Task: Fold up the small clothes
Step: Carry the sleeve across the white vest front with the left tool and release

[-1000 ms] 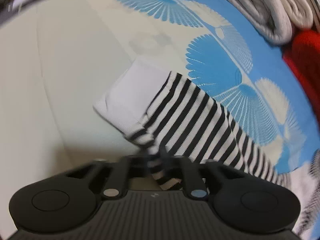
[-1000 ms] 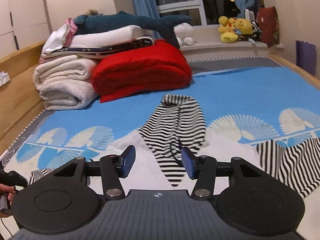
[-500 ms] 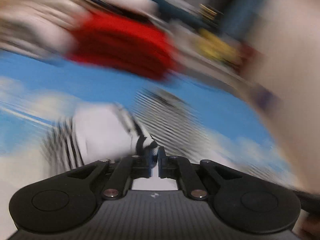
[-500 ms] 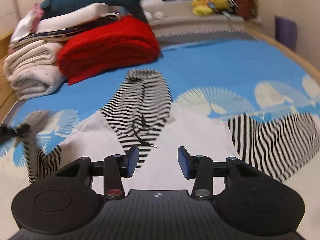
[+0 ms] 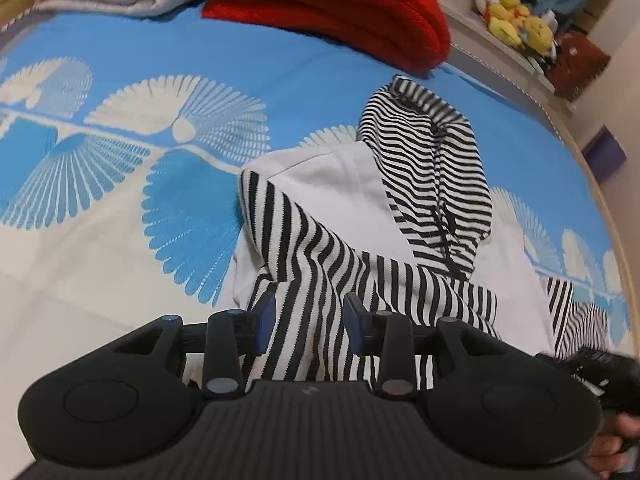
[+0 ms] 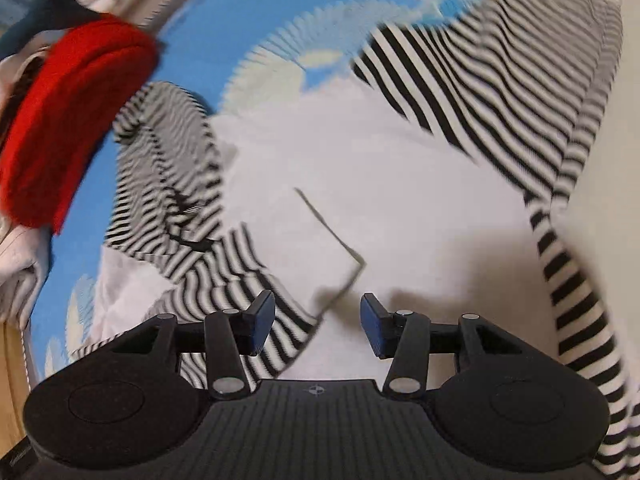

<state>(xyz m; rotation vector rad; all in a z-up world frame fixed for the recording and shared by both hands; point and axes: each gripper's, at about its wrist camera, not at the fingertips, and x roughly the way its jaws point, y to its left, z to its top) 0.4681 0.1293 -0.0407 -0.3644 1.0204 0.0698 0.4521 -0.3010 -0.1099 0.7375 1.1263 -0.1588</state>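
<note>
1. The hoodie point(image 5: 352, 208) lies on the bed point(image 5: 280, 76), one striped sleeve point(image 5: 320, 276) folded across its white body.
2. Left claw point(image 5: 306, 322) has just been opening; released, sleeve beneath its gap.
3. Right claw point(image 6: 318, 326) hangs released over the hoodie, jaws just widening.

My matt black plastic left gripper point(image 5: 306, 322) hangs over a soft knit striped hoodie point(image 5: 360, 248). The red blanket point(image 5: 332, 8) looks fleecy; the bedsheet point(image 5: 120, 160) is smooth printed cloth.

No readable txt, labels, brands or nos. anywhere; both views checked.
</note>
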